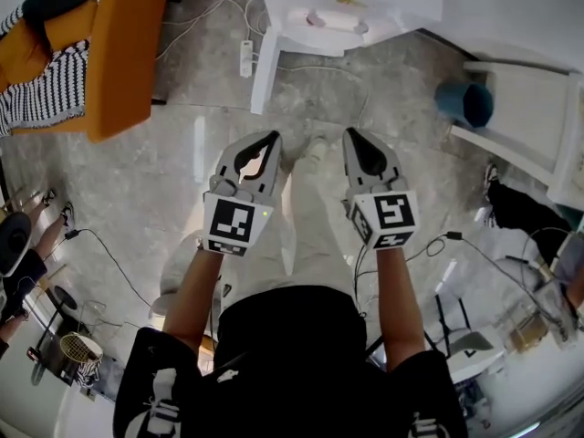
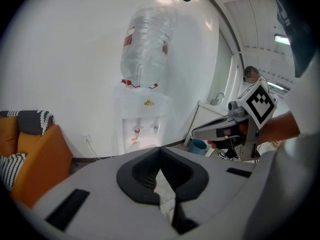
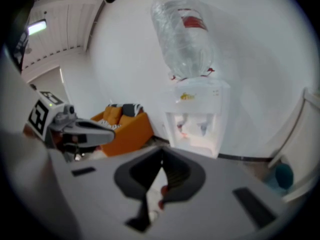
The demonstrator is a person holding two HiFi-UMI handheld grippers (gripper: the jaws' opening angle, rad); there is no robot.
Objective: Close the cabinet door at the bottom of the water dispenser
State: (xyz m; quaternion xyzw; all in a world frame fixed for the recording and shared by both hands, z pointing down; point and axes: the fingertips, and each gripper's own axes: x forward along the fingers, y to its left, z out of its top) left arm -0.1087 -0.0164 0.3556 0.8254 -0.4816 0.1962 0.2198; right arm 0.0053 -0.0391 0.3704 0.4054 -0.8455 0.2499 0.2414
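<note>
You're standing in what looks like an office lounge: a water dispenser (image 2: 141, 119) against a white wall (image 2: 60, 59), an orange sofa (image 1: 119, 53) with striped cushions (image 1: 46, 89), and cables (image 1: 111, 259) trailing over the stone floor (image 1: 173, 181).

An orange sofa (image 1: 123, 44) with black-and-white striped cushions (image 1: 46, 89) stands at the left on the grey stone floor (image 1: 173, 181). A white power strip (image 1: 245, 58) lies near it, and a blue bin (image 1: 465, 103) sits just beside a white table (image 1: 538, 99) at the right.
</note>
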